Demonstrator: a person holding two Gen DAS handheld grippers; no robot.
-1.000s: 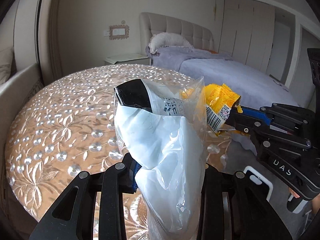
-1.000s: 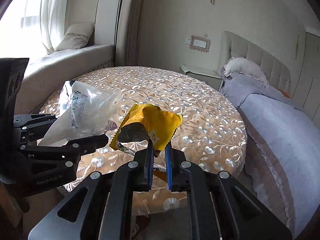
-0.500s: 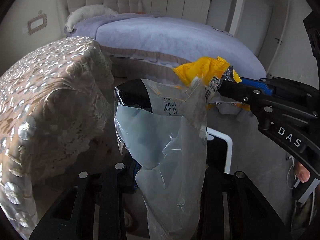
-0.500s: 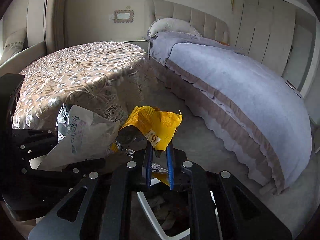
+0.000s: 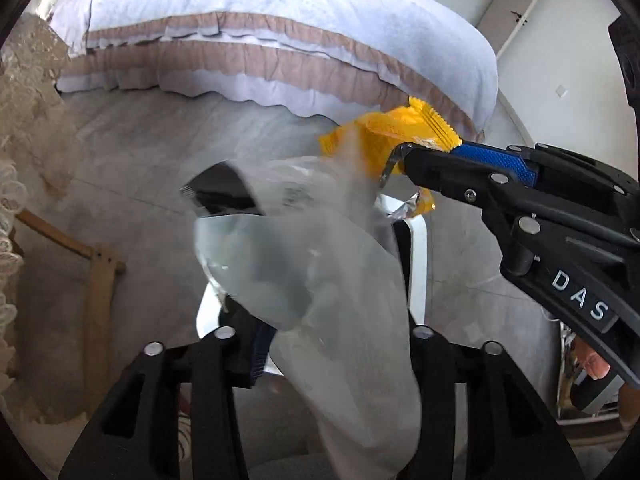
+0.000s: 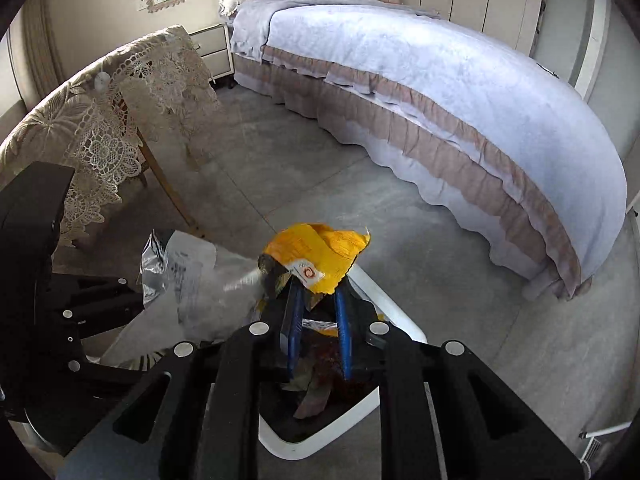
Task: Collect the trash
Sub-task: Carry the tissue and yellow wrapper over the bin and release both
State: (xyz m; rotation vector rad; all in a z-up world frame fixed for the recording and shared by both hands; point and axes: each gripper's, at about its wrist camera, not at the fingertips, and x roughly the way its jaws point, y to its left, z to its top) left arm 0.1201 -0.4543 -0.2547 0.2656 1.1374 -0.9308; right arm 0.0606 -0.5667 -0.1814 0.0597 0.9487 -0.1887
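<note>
yellow wrapper (image 6: 320, 252), clear bag (image 5: 304, 264), white-rimmed bin (image 6: 404, 328).

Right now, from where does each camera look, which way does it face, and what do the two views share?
Left wrist: sits on the left gripper, facing steeply down at the clear plastic bag between its parted fingers; the right gripper shows at right.
Right wrist: sits on the right gripper, facing down at the yellow wrapper between its blue pads, over the white bin; the left gripper shows at left.
Shared: both pieces of trash, bin, bed, lace tablecloth. Both jaws have just been opening.
</note>
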